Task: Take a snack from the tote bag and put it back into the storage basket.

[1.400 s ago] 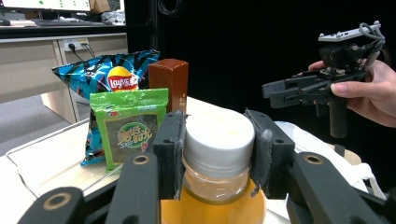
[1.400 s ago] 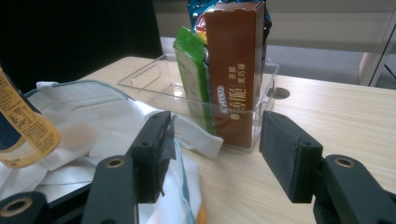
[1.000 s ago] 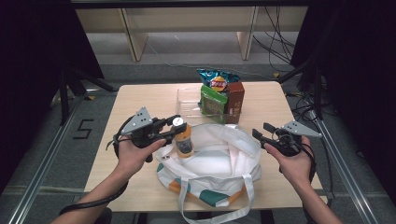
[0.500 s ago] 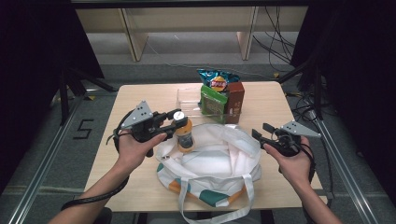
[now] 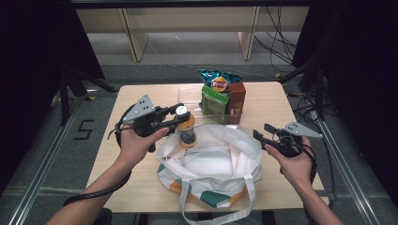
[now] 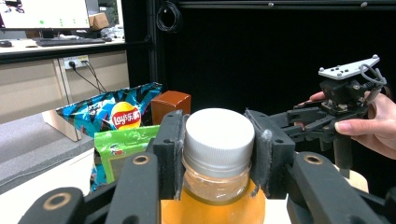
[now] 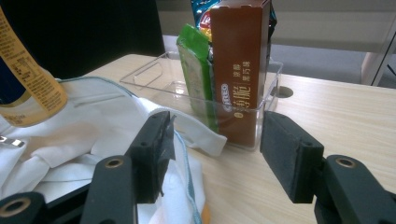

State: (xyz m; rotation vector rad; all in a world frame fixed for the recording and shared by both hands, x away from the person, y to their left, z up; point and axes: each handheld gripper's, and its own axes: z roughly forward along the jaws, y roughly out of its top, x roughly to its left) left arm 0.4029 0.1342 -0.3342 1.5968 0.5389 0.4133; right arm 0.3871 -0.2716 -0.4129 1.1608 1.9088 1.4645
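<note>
An orange-filled bottle (image 5: 187, 132) with a white cap (image 6: 219, 135) hangs over the left rim of a white tote bag (image 5: 211, 159). My left gripper (image 5: 180, 115) is shut on the bottle's cap and neck, one pad on each side. The bag lies open on the wooden table (image 5: 281, 103), its handles trailing toward the front edge. My right gripper (image 5: 263, 131) stands open beside the bag's right rim, and the table shows between its pads. In the right gripper view, the bag's hem (image 7: 184, 154) runs just past the left pad, and the bottle's label (image 7: 28, 88) is at far left.
A clear plastic bin (image 5: 190, 96) stands at the back of the table, holding a green packet (image 5: 213, 101), a brown box (image 5: 236, 101) and a blue chips bag (image 5: 218, 79). Dark curtains flank the table, with cables on the floor at the right.
My left gripper has carried the bottle a little toward the back of the table, still over the bag's left rim. The right gripper has stayed put.
</note>
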